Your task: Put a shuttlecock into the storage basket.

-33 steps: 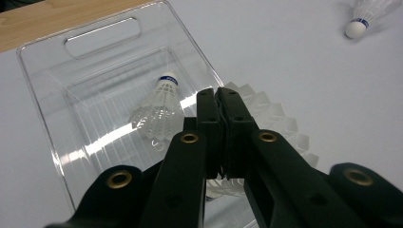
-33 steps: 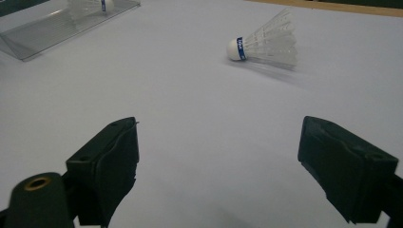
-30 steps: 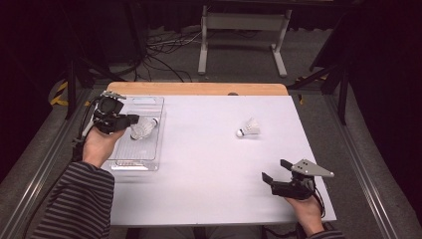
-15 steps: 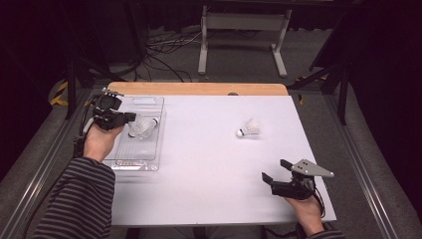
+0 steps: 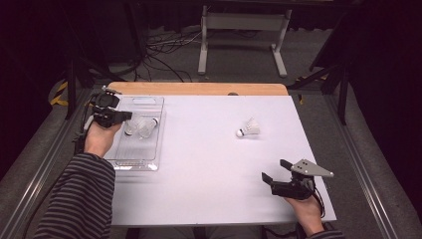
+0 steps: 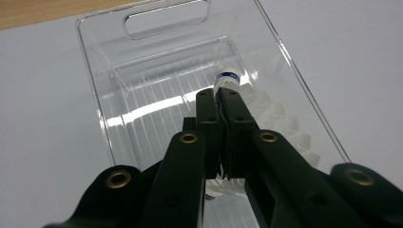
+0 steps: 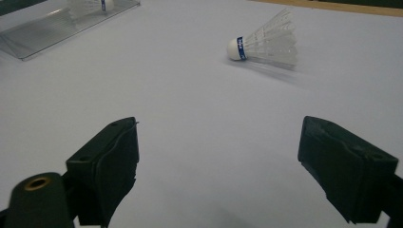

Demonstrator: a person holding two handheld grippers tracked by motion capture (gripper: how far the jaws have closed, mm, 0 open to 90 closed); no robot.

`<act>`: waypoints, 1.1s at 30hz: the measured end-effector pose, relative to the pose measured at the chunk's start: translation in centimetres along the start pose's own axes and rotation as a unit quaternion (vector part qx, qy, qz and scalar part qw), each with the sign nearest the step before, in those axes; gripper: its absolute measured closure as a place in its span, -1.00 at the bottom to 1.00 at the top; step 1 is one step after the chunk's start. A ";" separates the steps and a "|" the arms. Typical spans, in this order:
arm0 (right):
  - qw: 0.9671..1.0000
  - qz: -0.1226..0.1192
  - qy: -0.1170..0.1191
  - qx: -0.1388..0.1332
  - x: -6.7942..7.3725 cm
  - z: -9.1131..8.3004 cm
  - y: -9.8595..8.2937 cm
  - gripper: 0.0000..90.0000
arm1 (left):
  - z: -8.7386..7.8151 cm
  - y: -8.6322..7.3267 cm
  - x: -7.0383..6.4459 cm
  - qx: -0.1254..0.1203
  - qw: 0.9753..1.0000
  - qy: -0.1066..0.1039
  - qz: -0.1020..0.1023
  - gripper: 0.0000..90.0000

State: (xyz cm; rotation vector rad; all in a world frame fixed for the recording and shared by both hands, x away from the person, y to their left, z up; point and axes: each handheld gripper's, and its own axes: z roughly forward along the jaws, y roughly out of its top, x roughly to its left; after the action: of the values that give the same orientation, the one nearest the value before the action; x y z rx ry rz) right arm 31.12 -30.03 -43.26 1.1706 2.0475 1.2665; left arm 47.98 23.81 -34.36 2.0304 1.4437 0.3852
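White table point(image 5: 199, 164) lies bare between right gripper point(image 5: 276, 174), jaws wide, and shuttlecock point(image 5: 249, 128); left gripper point(image 6: 221, 102) jaws closed.

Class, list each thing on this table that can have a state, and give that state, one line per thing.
Left tool: shut on the feather skirt of a white shuttlecock over the tray.
Held white feather shuttlecock: gripped, cork end pointing away.
Second white shuttlecock: lying in the tray.
Clear plastic tray: flat on the table.
Loose white shuttlecock with blue band: lying on its side, untouched.
Right tool: open, holding nothing.
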 end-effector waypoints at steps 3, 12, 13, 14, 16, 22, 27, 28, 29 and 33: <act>1.000 0.001 -0.001 0.000 0.0 0.0 0.0 -0.68 | 0.6 0.1 0.2 0.005 1.000 0.006 -0.009 0.95; 1.000 0.001 0.001 -0.001 0.0 0.0 0.0 -0.68 | 1.7 0.3 1.0 0.009 0.999 0.023 -0.028 0.95; 1.000 0.001 0.001 -0.001 0.0 0.0 0.0 -0.68 | 1.8 0.4 1.2 0.011 0.999 0.025 -0.029 0.95; 1.000 0.001 0.001 0.000 0.0 0.0 0.0 -0.68 | 1.9 0.4 1.3 0.013 0.999 0.027 -0.029 0.95; 1.000 0.000 0.001 0.000 0.0 0.0 0.0 -0.68 | 2.2 0.4 1.5 0.016 0.999 0.030 -0.031 0.95; 1.000 0.000 0.002 0.001 0.0 0.0 0.0 -0.68 | 2.6 0.4 1.9 0.018 0.998 0.041 -0.040 0.95; 1.000 -0.001 0.002 0.002 0.0 0.1 0.0 -0.68 | 3.0 0.4 2.0 0.023 0.998 0.046 -0.042 0.95; 1.000 -0.001 0.002 0.002 0.0 0.1 0.0 -0.68 | 3.0 0.4 2.0 0.024 0.998 0.046 -0.041 0.95; 1.000 -0.001 0.002 0.002 0.0 0.1 0.0 -0.68 | 3.1 0.4 2.0 0.025 0.998 0.047 -0.041 0.95; 1.000 0.000 0.002 0.001 0.0 0.0 0.0 -0.68 | 3.4 0.5 2.0 0.029 0.998 0.048 -0.041 0.94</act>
State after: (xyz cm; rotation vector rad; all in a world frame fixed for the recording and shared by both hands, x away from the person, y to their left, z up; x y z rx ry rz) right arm 31.13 -30.00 -43.29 1.1696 2.0520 1.2667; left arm 50.95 24.50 -36.85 2.0145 1.6067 0.4164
